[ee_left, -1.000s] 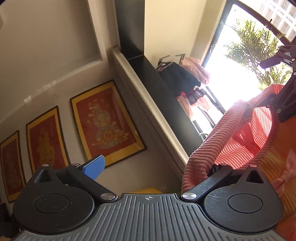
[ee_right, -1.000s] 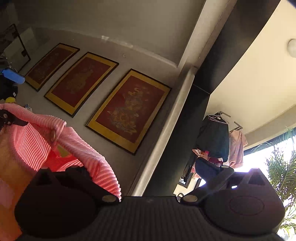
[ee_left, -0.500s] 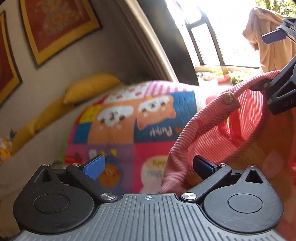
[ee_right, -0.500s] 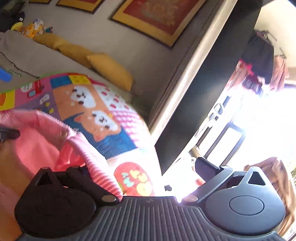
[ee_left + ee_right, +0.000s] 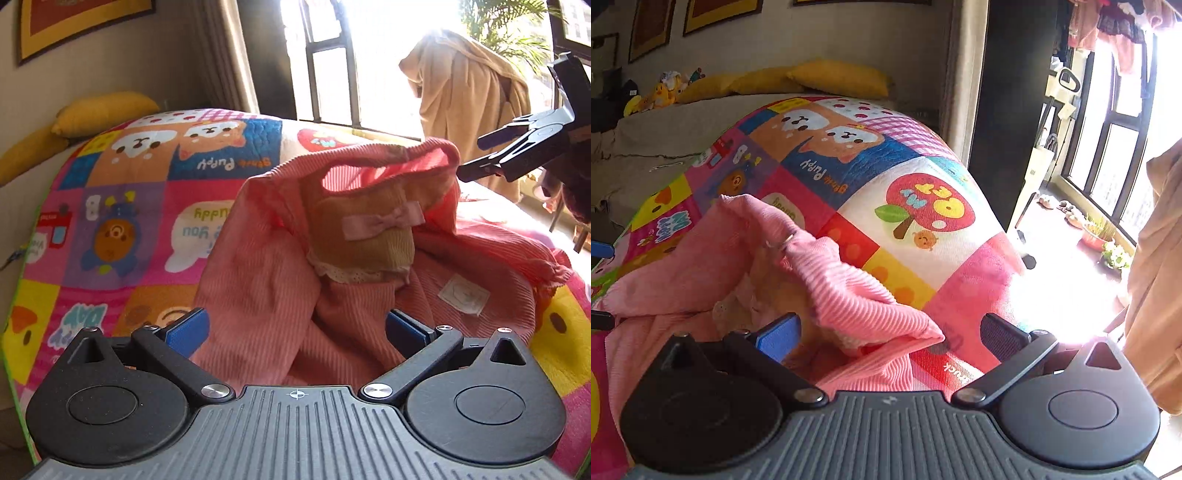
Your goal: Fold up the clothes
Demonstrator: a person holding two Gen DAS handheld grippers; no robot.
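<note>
Work surface: a cartoon-patchwork quilt [image 5: 155, 192] spread over a bed, with yellow pillows [image 5: 834, 77] at the far end against a wall hung with gold-framed pictures [image 5: 74, 22]. A bright barred window [image 5: 332, 62] lies to the right, with a tan garment [image 5: 469, 99] hanging before it. The pink ribbed garment [image 5: 266, 280] lies crumpled on the near part of the quilt, neck opening to the far side, an orange inner panel bearing a pink bow [image 5: 384, 221] uppermost; its long axis cannot be judged, since the hem is cut off below both cameras. Left gripper [image 5: 295, 332]: jaws spread wide, cloth lying loose between them, contact unclear. Right gripper [image 5: 890, 336]: jaws likewise apart, a fold of collar draped between the blue pads [image 5: 777, 336], not pinched
</note>
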